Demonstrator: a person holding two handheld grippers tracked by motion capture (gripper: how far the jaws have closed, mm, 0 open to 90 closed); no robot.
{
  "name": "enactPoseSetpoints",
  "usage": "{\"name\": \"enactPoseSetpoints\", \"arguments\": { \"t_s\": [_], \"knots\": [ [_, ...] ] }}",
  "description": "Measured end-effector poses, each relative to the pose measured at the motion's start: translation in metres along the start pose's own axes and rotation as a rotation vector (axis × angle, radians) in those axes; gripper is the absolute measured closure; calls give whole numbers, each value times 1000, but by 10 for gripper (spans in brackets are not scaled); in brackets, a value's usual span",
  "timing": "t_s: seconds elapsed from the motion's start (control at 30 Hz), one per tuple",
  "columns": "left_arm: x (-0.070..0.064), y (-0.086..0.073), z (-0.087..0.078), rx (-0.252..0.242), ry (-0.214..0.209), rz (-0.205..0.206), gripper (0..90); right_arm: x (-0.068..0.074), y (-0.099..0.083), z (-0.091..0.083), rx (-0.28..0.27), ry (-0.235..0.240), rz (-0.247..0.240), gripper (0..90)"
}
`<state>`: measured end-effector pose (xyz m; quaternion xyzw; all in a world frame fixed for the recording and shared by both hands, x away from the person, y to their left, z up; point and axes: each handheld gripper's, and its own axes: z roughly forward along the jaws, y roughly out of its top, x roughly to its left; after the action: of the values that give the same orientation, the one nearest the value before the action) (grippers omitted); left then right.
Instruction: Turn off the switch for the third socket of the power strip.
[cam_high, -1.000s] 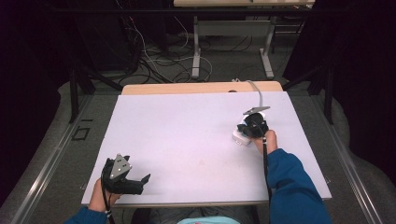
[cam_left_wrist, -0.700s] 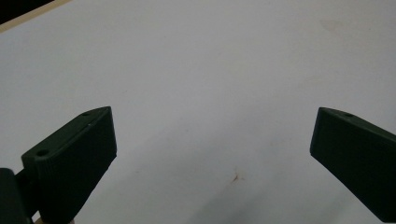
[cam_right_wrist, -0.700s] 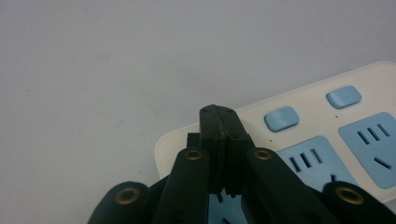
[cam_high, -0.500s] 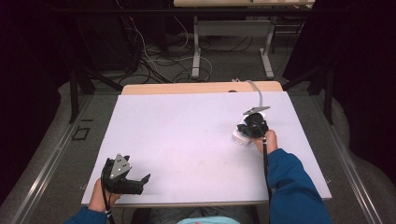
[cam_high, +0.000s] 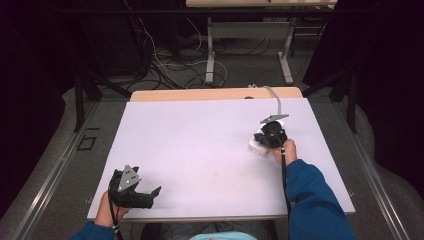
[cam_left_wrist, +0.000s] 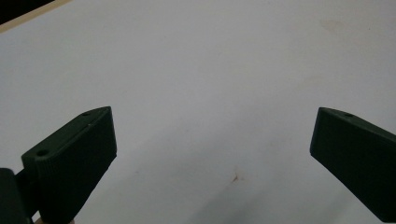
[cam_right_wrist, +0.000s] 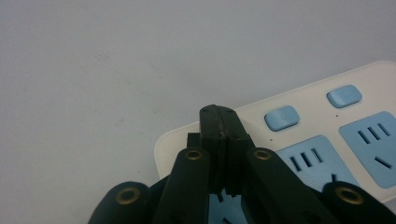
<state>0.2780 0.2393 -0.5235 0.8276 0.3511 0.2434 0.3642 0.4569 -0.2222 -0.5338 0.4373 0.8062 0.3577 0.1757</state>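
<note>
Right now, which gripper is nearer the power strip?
Right. The right gripper is over the power strip, jaws shut above its near end. The left gripper sits open at the table's opposite near corner, well apart from it.

White table (cam_high: 200, 145) at frame centre, with a tan wooden strip along its far edge and a small rust-brown fleck (cam_left_wrist: 236, 176) low in the left gripper view. Black left gripper (cam_high: 150, 196) at lower left, grey plate on top. Black right gripper (cam_right_wrist: 219, 112) with brass-coloured rivets. White power strip (cam_right_wrist: 322, 135) at right, pale blue buttons and socket faces. Blue sleeve (cam_high: 312, 200) at lower right. Grey floor (cam_high: 65, 150) all around.
</note>
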Motion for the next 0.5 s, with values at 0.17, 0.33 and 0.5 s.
{"name": "enactPoseSetpoints", "arguments": {
  "t_s": [0.17, 0.33, 0.5],
  "knots": [
    [0, 0, 0, 0, 1, 0, 6, 0, 0, 0, -1, 0, 0, 900],
    [0, 0, 0, -3, 2, -3, 6, 0, 0, 0, 0, 0, 1, 900],
    [0, 0, 0, -2, 0, -1, 6, 0, 0, 0, -1, 0, 2, 900]
  ]
}}
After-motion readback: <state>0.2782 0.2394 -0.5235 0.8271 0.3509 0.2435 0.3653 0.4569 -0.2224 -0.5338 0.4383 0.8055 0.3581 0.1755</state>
